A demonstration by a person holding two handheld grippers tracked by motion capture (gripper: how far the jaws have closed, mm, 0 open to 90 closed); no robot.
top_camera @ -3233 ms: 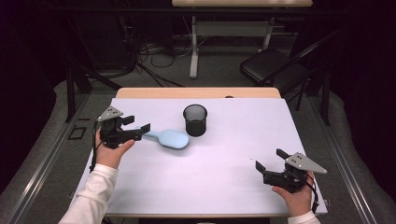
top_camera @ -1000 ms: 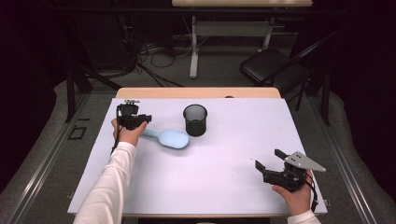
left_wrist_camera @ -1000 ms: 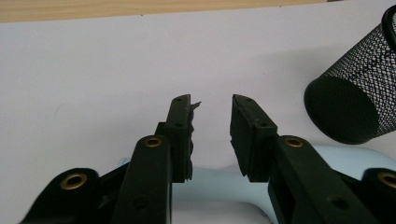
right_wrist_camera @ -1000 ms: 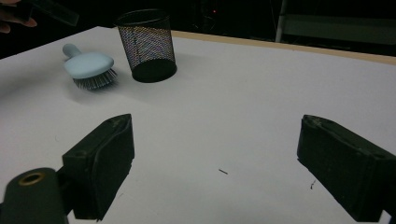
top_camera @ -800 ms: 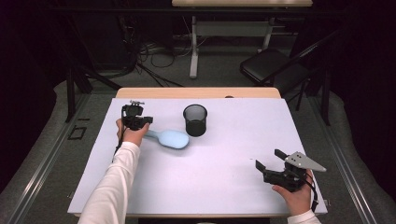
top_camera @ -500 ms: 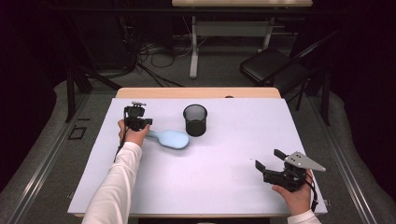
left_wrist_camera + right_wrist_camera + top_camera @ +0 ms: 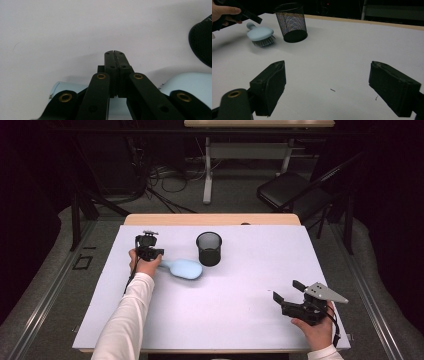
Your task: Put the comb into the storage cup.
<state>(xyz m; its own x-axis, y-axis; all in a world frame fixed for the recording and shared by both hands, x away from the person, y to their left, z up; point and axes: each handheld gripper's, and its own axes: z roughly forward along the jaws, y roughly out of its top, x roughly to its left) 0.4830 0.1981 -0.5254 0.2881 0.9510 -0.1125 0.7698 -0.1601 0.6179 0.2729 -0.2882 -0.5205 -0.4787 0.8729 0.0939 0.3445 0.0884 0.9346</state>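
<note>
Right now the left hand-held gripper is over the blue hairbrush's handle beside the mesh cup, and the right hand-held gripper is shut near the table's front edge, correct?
Not quite: the right hand-held gripper is open, its jaws standing wide apart in the right gripper view. The rest holds: the left hand-held gripper is over the handle of the blue hairbrush, beside the mesh cup.

The left gripper [image 7: 148, 251] has travelled — from the left part of the counter, where it lay level and pointed at the hairbrush [image 7: 183, 268] from beside the handle end, to a spot farther back and more to the right, directly over the brush handle. It has also tipped from level to pointing steeply down. Its jaws, parted earlier, now sit pressed flat together above the pale blue handle — the arm reaches farther forward.
</note>
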